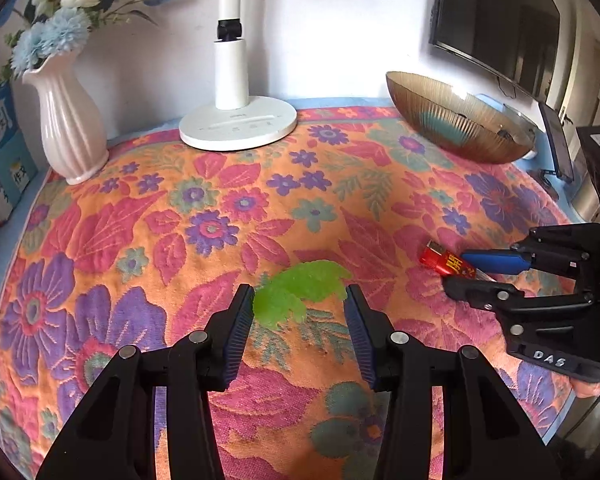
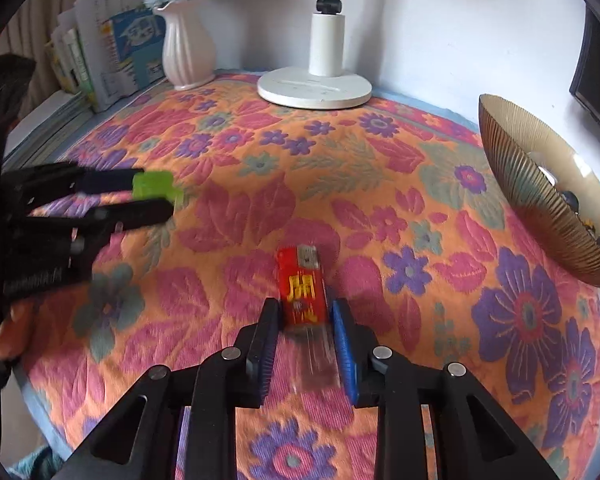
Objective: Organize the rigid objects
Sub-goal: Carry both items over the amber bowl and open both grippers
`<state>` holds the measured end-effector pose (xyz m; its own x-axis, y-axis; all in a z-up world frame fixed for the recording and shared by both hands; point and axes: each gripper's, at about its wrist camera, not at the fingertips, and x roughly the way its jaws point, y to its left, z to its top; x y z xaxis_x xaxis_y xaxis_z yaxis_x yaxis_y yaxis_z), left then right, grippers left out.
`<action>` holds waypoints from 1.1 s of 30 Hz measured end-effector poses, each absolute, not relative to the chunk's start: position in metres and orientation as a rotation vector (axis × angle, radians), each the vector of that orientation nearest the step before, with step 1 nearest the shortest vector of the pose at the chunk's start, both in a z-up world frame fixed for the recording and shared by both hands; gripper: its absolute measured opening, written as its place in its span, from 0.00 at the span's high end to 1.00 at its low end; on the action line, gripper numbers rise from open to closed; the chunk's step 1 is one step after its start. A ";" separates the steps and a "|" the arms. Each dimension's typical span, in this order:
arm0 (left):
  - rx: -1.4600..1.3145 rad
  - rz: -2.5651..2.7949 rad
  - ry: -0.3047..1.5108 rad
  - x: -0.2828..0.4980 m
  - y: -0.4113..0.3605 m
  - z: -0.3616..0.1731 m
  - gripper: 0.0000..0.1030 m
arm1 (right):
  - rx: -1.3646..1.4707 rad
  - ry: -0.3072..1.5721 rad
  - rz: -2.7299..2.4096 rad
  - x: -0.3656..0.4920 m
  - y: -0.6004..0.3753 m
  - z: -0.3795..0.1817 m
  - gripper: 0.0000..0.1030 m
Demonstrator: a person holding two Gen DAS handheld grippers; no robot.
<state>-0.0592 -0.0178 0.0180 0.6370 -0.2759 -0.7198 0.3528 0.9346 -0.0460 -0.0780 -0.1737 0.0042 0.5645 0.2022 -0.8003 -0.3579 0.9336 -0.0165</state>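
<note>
Red lighter: a small red plastic lighter (image 2: 302,292) with gold characters, a metal top and a clear lower body, held between the pads of the right tool (image 2: 305,338), above the flowered cloth.
Right tool: drawn in almost fully, its pads clamped on the lighter's clear lower half; the red end and metal top stick out ahead of the fingertips (image 2: 342,320).
Green piece: a bright green translucent plastic piece with scalloped edges (image 1: 302,292), sitting between the pads of the left tool (image 1: 300,300).
Left tool: partly closed on the green piece; its edges meet both pads, so I judge it gripped.
Handling, lighter: I judge it light, stiff and smooth-sided, so likely to pivot or slide in a narrow pinch; the flat long sides near the middle look the safest hold.
Handling, green piece: looks light and thin, and may flex; a hold across its broad middle should keep it from twisting.
Likely destination: a ribbed amber glass bowl (image 2: 540,184) at the right rear, with small dark items already inside.
Bench: covered by an orange, pink and purple floral cloth (image 1: 220,216).
Surroundings: a white ribbed vase of blue and white flowers (image 1: 70,128), a white desk lamp base (image 1: 238,122), and a stack of books (image 2: 100,60) at the left.
</note>
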 end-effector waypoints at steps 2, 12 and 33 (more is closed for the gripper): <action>0.106 -0.361 0.794 -0.061 -0.018 0.019 0.58 | -0.205 0.898 0.311 -0.080 -0.165 0.004 0.77; 0.120 -0.366 0.774 -0.043 -0.024 0.058 0.58 | -0.115 0.805 0.441 -0.113 -0.161 0.049 0.78; 0.032 -0.598 0.648 0.068 -0.200 0.177 0.58 | 0.330 0.735 -0.063 -0.017 -0.422 0.170 0.78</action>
